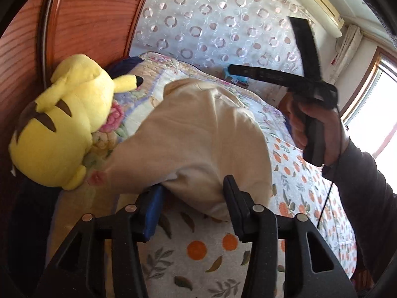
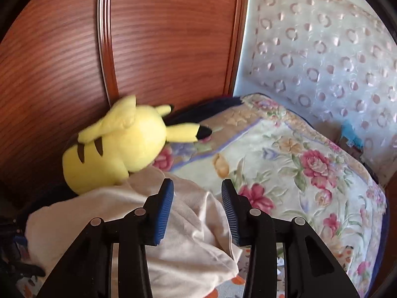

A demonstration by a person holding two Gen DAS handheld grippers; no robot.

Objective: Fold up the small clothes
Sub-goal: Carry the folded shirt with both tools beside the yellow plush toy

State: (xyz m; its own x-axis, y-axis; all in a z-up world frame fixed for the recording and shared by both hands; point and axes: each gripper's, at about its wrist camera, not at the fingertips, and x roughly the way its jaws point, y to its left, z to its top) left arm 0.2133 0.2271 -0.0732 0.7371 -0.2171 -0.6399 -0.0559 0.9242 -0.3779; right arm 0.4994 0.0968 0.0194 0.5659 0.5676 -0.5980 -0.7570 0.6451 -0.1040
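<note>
A cream garment (image 1: 198, 134) lies bunched in a soft heap on the bed, its far end up on a floral blanket (image 2: 297, 168). My left gripper (image 1: 193, 198) is open at the heap's near edge. The cloth bulges up between its fingers, and the pads do not press on it. In the right wrist view the same cream garment (image 2: 178, 243) lies under and to the left of my right gripper (image 2: 197, 206). That gripper is open, with a clear gap between its blue pads. A hand (image 1: 322, 129) holds the right tool's handle beyond the heap.
A yellow plush toy (image 1: 62, 124) (image 2: 119, 144) lies against the wooden headboard (image 2: 161, 37), touching the garment's left side. An orange-print sheet (image 1: 198, 248) covers the near bed. A lace hanging (image 1: 211, 24) backs the bed. A window (image 1: 379, 114) is at the right.
</note>
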